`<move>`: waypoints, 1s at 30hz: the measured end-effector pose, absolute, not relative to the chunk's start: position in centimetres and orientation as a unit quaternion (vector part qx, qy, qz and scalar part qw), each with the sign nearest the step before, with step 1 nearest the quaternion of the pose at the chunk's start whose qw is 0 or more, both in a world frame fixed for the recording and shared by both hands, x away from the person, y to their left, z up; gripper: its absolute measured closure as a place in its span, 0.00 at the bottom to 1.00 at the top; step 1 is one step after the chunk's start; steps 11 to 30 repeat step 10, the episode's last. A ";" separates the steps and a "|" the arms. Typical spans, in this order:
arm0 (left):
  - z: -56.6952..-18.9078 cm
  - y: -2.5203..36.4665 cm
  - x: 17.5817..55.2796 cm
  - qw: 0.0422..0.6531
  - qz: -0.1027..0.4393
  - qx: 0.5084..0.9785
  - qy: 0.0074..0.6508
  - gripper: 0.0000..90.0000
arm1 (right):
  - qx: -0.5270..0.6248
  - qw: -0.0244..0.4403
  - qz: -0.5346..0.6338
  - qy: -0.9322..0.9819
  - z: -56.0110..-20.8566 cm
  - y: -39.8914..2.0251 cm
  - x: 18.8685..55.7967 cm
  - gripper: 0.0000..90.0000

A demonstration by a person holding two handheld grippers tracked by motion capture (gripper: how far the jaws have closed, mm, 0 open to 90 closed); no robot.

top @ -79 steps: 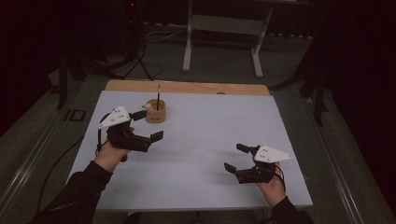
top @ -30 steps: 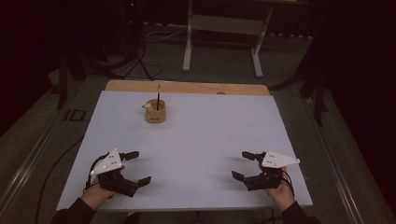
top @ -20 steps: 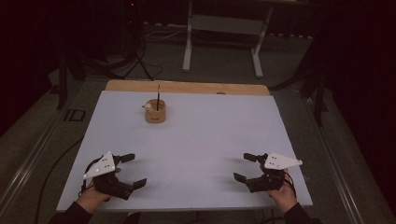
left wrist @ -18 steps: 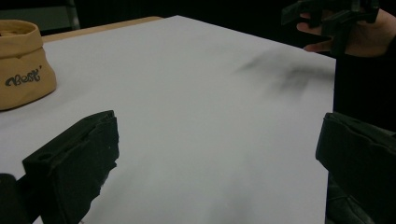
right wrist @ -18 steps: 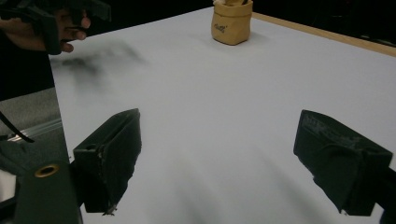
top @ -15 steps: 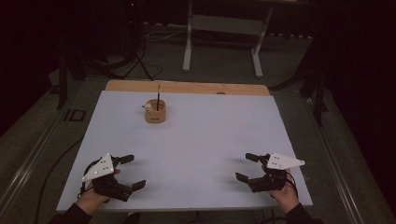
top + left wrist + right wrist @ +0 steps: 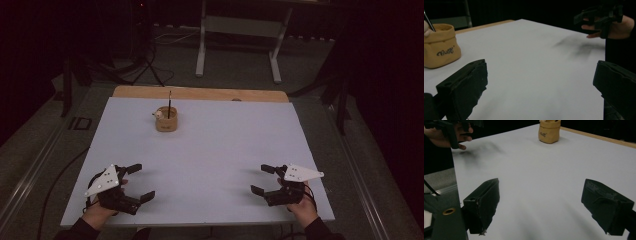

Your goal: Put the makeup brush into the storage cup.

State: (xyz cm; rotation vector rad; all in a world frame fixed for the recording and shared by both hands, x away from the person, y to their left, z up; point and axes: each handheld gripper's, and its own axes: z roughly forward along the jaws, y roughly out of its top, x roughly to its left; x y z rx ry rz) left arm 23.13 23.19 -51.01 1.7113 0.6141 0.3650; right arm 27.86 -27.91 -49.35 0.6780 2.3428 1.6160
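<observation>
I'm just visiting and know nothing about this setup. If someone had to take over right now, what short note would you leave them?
Left gripper: open, nothing between its fingers, held low at the near left corner of the table.
Right gripper: open, also holding nothing, at the near right corner.
The tan pouch stands upright at the far left of the table, with a thin dark stick standing in it and something small and pale at its rim. Neither gripper touches it.
Done: the stick sits in the pouch.
Left: nothing obvious; both hands look parked.
</observation>
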 end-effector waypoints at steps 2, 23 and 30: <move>-51.0 23.3 23.2 0.600 0.160 0.738 0.267 0.00 | 0.231 0.109 0.549 0.796 -49.4 -27.9 27.9 0.17; -51.1 23.5 23.2 0.605 0.159 0.732 0.270 0.00 | 0.228 0.114 0.548 0.797 -49.4 -27.9 27.9 0.17; -51.1 23.5 23.2 0.605 0.159 0.732 0.270 0.00 | 0.228 0.114 0.548 0.797 -49.4 -27.9 27.9 0.17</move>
